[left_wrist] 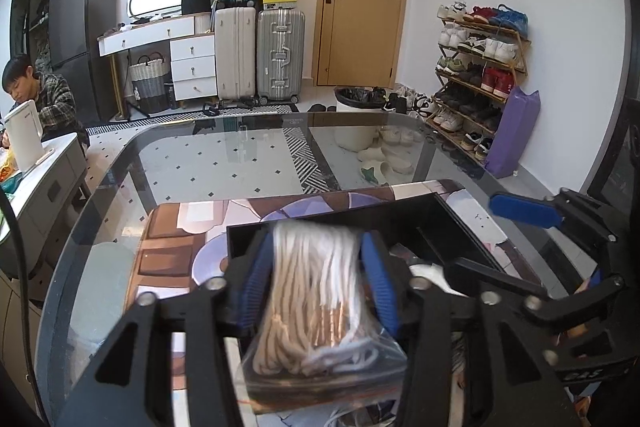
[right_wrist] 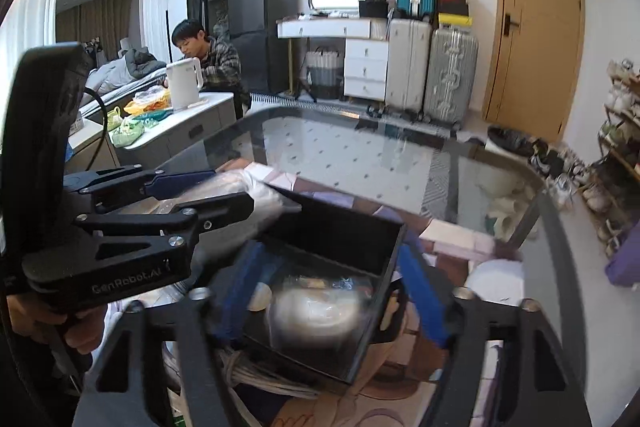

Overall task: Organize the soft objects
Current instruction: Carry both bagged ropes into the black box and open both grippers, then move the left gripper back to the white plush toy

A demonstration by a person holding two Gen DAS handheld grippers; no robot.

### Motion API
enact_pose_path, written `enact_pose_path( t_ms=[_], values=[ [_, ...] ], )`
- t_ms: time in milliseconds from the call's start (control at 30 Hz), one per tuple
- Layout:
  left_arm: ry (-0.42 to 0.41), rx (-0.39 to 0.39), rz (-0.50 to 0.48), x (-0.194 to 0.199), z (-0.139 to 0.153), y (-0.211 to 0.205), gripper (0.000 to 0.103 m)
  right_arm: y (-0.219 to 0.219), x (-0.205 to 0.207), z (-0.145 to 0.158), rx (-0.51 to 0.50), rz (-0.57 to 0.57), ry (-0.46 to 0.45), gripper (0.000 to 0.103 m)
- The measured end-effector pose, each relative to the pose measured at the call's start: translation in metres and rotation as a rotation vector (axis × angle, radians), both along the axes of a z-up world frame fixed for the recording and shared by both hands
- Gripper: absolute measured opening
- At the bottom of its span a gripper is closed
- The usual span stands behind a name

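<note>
A clear bag of beige and white cord (left_wrist: 316, 299) lies between the blue pads of my left gripper (left_wrist: 318, 243). Its far end is blurred and hangs over the near wall of the black open box (left_wrist: 340, 223). The jaws stand apart and I see no squeeze on the bag. In the right wrist view my right gripper (right_wrist: 330, 251) is open over the same black box (right_wrist: 348, 231). A blurred white soft bundle in clear wrap (right_wrist: 316, 311) sits inside, free of the pads. The left gripper (right_wrist: 236, 191) shows at the box's left, the right gripper (left_wrist: 504, 243) at its right.
The box stands on a patterned mat (left_wrist: 172, 239) on a glass table (left_wrist: 240, 163). More corded bundles (right_wrist: 256, 371) lie near the front edge. A person (right_wrist: 208, 55) sits at a counter with a white kettle (right_wrist: 184, 83). Suitcases, a shoe rack and a bin stand beyond.
</note>
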State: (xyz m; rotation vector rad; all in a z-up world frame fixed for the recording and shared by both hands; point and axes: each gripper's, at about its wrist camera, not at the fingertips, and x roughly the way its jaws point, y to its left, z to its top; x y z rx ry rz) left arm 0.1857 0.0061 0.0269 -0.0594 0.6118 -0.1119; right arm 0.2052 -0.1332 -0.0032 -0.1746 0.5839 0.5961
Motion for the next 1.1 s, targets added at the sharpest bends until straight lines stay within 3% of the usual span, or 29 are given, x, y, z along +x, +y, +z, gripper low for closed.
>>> enact_pose_path(
  t_ms=[67, 133, 200, 333, 633, 1100],
  values=[
    [-0.022, -0.005, -0.006, -0.007, 0.004, 0.001, 0.068, -0.006, -0.006, 0.003, 0.003, -0.005, -0.006, 0.082],
    [-0.025, -0.003, -0.007, -0.014, 0.007, 0.001, 0.079, -0.013, -0.013, 0.006, 0.019, -0.008, -0.002, 0.095],
    [-0.037, -0.019, 0.001, -0.022, 0.009, 0.005, 0.103, -0.023, -0.021, 0.008, 0.057, -0.009, 0.020, 0.102],
    [-0.032, -0.054, -0.014, -0.041, 0.012, 0.014, 0.103, -0.039, -0.035, 0.009, 0.092, -0.043, 0.048, 0.102],
    [-0.045, -0.062, 0.068, -0.084, 0.012, 0.036, 0.103, -0.069, -0.077, -0.005, 0.086, -0.084, 0.083, 0.103],
    [-0.056, -0.009, 0.063, -0.133, -0.002, 0.036, 0.103, -0.083, -0.130, -0.035, 0.075, -0.104, 0.138, 0.103]
  ],
)
